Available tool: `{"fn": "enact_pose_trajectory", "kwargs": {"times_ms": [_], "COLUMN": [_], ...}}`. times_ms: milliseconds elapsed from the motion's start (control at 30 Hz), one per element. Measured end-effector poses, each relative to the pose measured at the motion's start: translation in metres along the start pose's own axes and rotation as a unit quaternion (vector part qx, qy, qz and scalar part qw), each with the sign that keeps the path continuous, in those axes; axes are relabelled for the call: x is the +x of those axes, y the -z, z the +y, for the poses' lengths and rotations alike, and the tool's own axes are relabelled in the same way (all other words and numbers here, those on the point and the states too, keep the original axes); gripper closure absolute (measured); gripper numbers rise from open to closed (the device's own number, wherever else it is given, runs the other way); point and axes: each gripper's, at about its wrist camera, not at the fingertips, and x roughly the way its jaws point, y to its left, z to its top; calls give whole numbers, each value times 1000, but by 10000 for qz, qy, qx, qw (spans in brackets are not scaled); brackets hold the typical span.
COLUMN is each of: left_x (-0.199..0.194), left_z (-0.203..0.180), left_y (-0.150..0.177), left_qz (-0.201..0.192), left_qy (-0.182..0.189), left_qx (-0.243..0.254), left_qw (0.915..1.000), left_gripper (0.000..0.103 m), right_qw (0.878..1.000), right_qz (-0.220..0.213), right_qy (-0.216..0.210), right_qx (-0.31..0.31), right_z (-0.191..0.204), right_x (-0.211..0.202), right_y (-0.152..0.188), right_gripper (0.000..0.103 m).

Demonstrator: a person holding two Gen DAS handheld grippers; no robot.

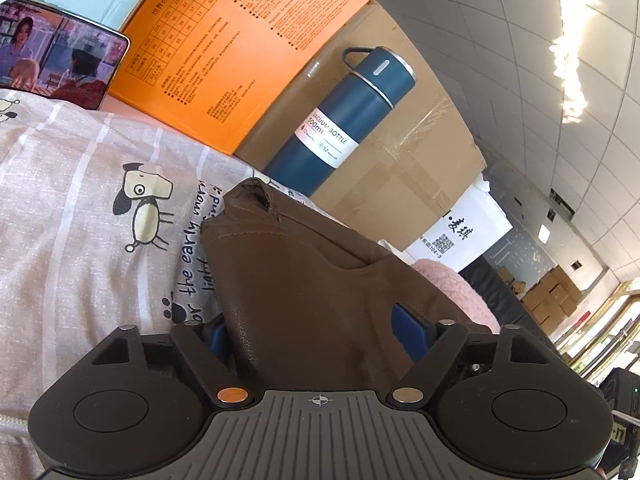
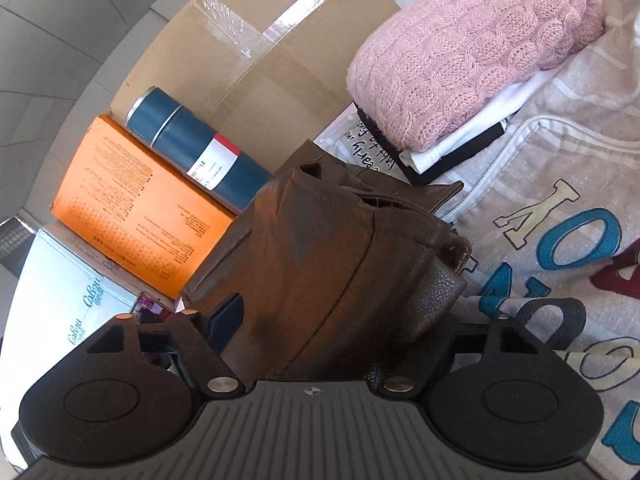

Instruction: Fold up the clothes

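Note:
A brown leather garment point(image 1: 304, 280) fills the space between the blue fingers point(image 1: 408, 332) of my left gripper point(image 1: 316, 336), which is shut on it and holds it above the printed bed sheet point(image 1: 80, 208). In the right wrist view the same brown garment point(image 2: 328, 264) is bunched between the fingers point(image 2: 228, 316) of my right gripper point(image 2: 332, 328), which is shut on it. Its right finger is hidden under the leather. The garment hangs folded and creased between both grippers.
A blue vacuum bottle point(image 1: 340, 116) stands by an orange box point(image 1: 224, 44) and a cardboard box point(image 1: 400, 152). A phone point(image 1: 56, 60) plays video. A folded pink knit sweater point(image 2: 472, 52) lies on folded white and black clothes point(image 2: 460, 144) on the sheet point(image 2: 560, 216).

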Motion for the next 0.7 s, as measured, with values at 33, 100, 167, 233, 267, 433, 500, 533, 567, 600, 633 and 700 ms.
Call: {"fn": "enact_pose_trajectory", "kwargs": {"times_ms": [33, 100, 167, 233, 267, 433, 500, 533, 567, 600, 633, 700], "left_x": [1, 2, 1, -2, -3, -16, -21, -25, -28, -32, -35, -47], "left_z": [2, 6, 6, 4, 3, -4, -9, -11, -14, -17, -20, -25], "left_y": [0, -1, -1, 0, 0, 0, 1, 2, 3, 4, 5, 7], "left_qz": [21, 68, 28, -58, -106, -408, -527, -589, -645, -701, -760, -898], "left_qy": [-12, 17, 82, 146, 175, 258, 233, 214, 192, 170, 150, 128], "left_qx": [-54, -170, -173, -103, -66, 146, 286, 369, 444, 518, 584, 637], "left_qw": [10000, 9998, 9998, 9998, 9998, 9987, 9979, 9974, 9967, 9960, 9953, 9938], "left_gripper": [50, 63, 70, 75, 77, 81, 82, 82, 82, 82, 82, 82], "right_qw": [10000, 10000, 9997, 9991, 9986, 9941, 9909, 9890, 9868, 9845, 9820, 9762], "right_qz": [-1, 1, -64, -130, -162, -184, -113, -77, -41, -5, 30, 102], "right_qy": [2, -74, -234, -393, -473, -1063, -1340, -1479, -1616, -1754, -1891, -2164], "right_qx": [24, 60, -27, -114, -157, -138, -96, -74, -53, -32, -11, 32], "right_z": [-1, -3, -2, -1, 0, -1, -3, -3, -4, -5, -5, -6], "right_x": [1, 2, -1, -4, -5, -12, -13, -14, -14, -15, -15, -16], "right_y": [0, 0, 2, 3, 3, 2, 0, -1, -2, -3, -4, -5], "right_gripper": [53, 67, 75, 80, 82, 86, 86, 86, 86, 86, 86, 86]}}
